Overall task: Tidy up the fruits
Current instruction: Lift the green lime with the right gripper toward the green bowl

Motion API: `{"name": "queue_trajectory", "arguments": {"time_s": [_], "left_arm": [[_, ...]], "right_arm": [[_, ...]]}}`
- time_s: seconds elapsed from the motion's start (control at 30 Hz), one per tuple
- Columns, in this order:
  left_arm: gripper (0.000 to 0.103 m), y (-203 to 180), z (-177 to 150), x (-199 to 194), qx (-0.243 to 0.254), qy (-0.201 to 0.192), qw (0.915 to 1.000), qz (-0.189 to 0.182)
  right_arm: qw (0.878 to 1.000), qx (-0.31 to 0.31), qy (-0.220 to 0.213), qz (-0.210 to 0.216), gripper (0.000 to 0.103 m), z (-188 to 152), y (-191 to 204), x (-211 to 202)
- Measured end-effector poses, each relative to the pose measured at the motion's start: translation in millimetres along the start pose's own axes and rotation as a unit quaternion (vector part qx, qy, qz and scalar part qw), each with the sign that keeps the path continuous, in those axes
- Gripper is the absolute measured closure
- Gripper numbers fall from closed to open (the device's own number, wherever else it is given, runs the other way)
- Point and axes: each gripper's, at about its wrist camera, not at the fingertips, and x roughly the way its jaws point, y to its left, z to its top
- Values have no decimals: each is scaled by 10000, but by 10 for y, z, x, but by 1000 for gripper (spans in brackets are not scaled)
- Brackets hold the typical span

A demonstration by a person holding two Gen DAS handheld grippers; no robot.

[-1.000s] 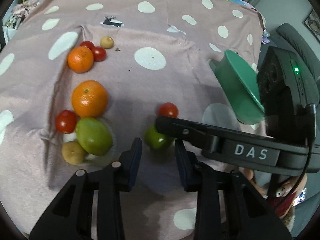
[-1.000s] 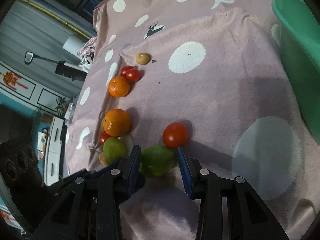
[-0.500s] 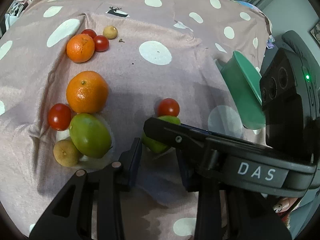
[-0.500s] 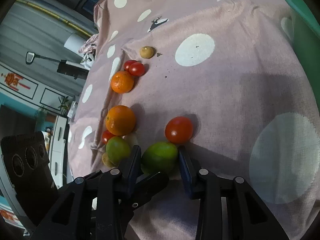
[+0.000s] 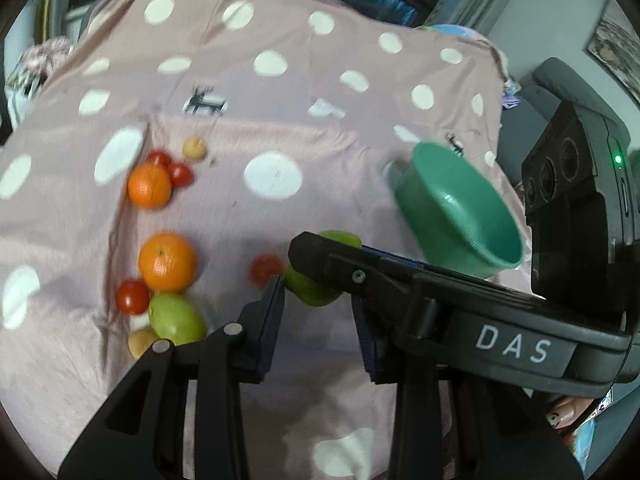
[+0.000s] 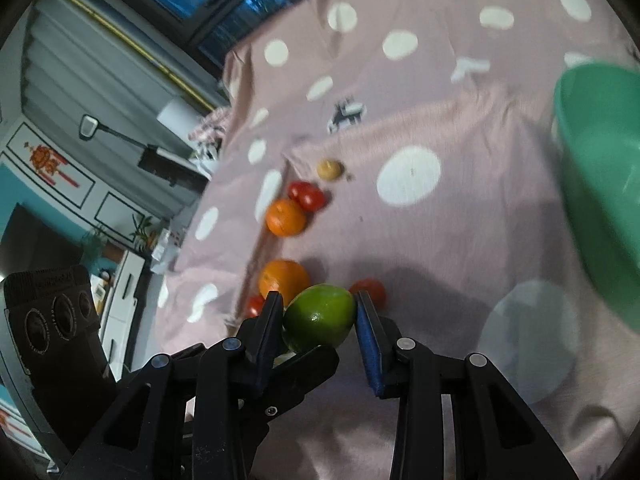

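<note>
White "DAS" lettering on the right gripper (image 5: 320, 280) body.

A pink cloth (image 5: 320, 208) with white dots and small deer prints covers the surface. Dark window panes (image 6: 192, 4) stand behind it, a framed picture (image 5: 618, 50) hangs on the grey wall.

Both the left gripper (image 5: 318, 320) and the right gripper (image 6: 318, 328) are matte black plastic with cut-out linkage arms, round silver pivot screws and blue pads, and beside the left gripper, the right one's body carries white "DAS" lettering, three round lenses and a green light.
</note>
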Motion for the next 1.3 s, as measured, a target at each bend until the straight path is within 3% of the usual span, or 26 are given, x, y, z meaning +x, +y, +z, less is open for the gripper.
{"name": "queue_trajectory", "arguments": {"time_s": [0.3, 0.47, 1.3], "left_arm": [[69, -316, 359, -306, 343, -703, 9969, -114], [70, -450, 506, -305, 445, -892, 9950, -84], [72, -1144, 583, 296, 1080, -547, 9920, -353]], "right_arm": [[9961, -436, -771, -1, 66, 308, 235, -530], [9924, -686, -1021, 26, 66, 480, 260, -692], [9858, 48, -1601, -509, 67, 517, -465, -1086]]}}
